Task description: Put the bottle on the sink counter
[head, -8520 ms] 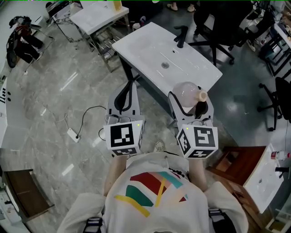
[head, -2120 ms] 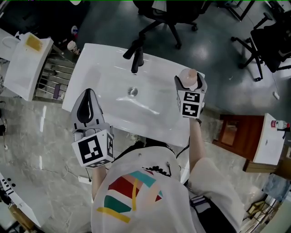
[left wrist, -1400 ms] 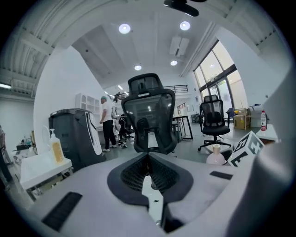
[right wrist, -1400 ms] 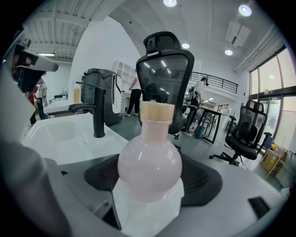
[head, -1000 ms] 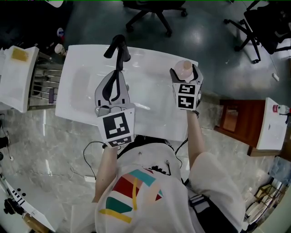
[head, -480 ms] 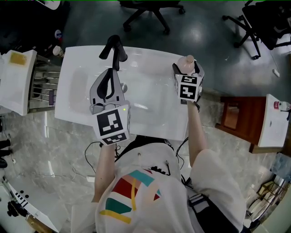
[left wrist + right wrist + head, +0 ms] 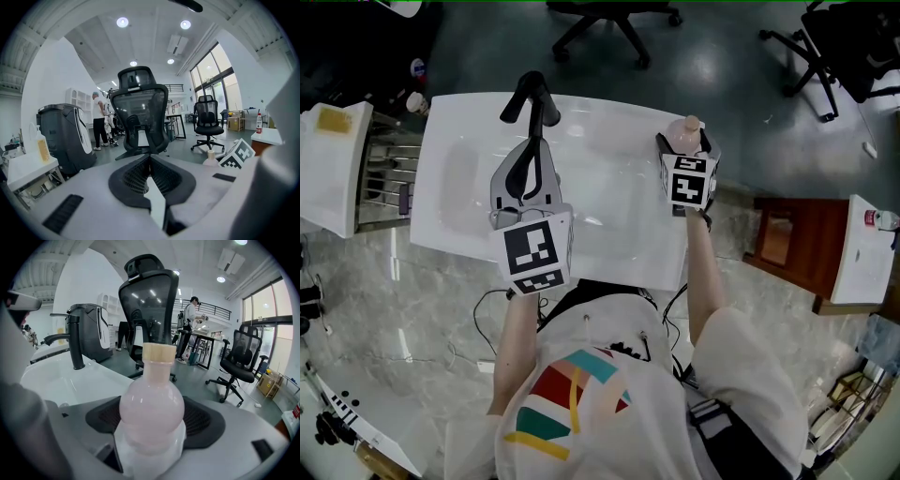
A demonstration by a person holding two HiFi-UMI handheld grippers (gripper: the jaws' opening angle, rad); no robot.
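Observation:
A pale pink bottle (image 7: 683,132) with a tan cap stands upright in my right gripper (image 7: 685,142), which is shut on its body. It is over the far right corner of the white sink counter (image 7: 609,216); I cannot tell whether its base touches. In the right gripper view the bottle (image 7: 151,411) fills the middle between the dark pads (image 7: 204,420). My left gripper (image 7: 531,142) is shut on nothing, over the basin just in front of the black faucet (image 7: 534,98). In the left gripper view its pads (image 7: 140,173) meet at the tips.
Office chairs (image 7: 605,23) stand on the dark floor beyond the counter. A white table (image 7: 337,159) and a metal rack (image 7: 389,178) lie left, a brown cabinet (image 7: 778,253) right. The faucet (image 7: 75,341) and basin (image 7: 56,378) sit left of the bottle. People stand far off.
The person has walked up to the sink with the bottle held throughout. Over the last second the left gripper shifted slightly above the basin; the right gripper and bottle moved slightly farther back.

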